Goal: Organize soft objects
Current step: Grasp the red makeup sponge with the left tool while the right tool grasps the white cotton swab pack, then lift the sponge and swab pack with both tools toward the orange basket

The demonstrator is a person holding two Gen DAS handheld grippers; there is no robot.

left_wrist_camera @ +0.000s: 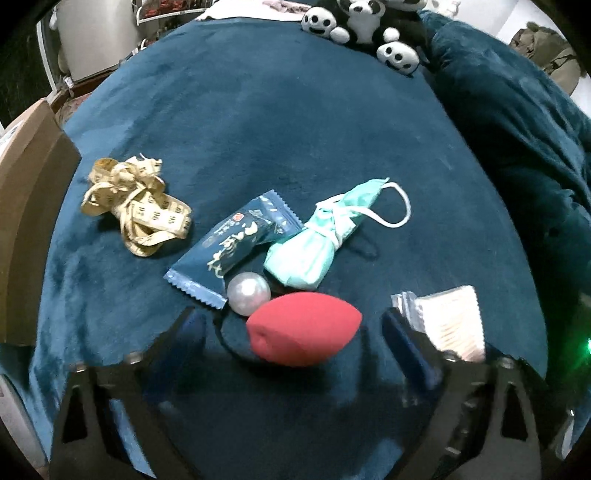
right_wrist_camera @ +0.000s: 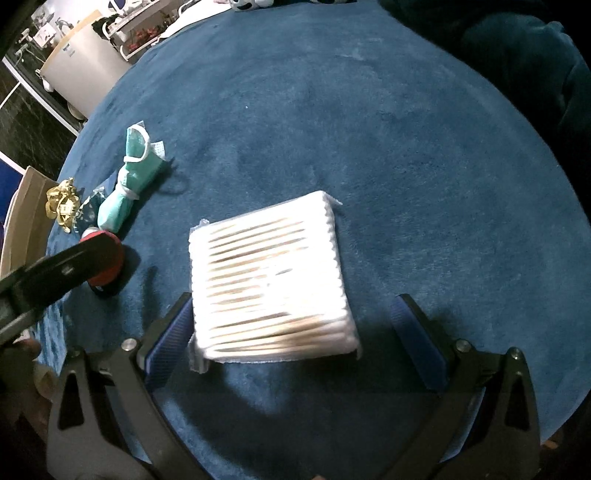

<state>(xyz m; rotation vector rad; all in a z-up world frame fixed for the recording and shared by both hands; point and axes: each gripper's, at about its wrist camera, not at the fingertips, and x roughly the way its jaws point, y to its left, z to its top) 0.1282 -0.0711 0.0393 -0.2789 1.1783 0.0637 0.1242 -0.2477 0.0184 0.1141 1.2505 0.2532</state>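
Left gripper spread, straddling red sponge; right gripper spread around cotton swab pack; closing off-center risks squirting sponge into pearl ball

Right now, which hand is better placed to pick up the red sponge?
Left. Its tool already straddles the red sponge, fingers open on both sides. The right tool sits over the cotton swab pack.

surface: blanket, dark blue plush | left: tangled measuring tape | centre: snack packet, pearly ball, rolled face mask, red sponge, close together | right: pack of cotton swabs | far edge: panda toys
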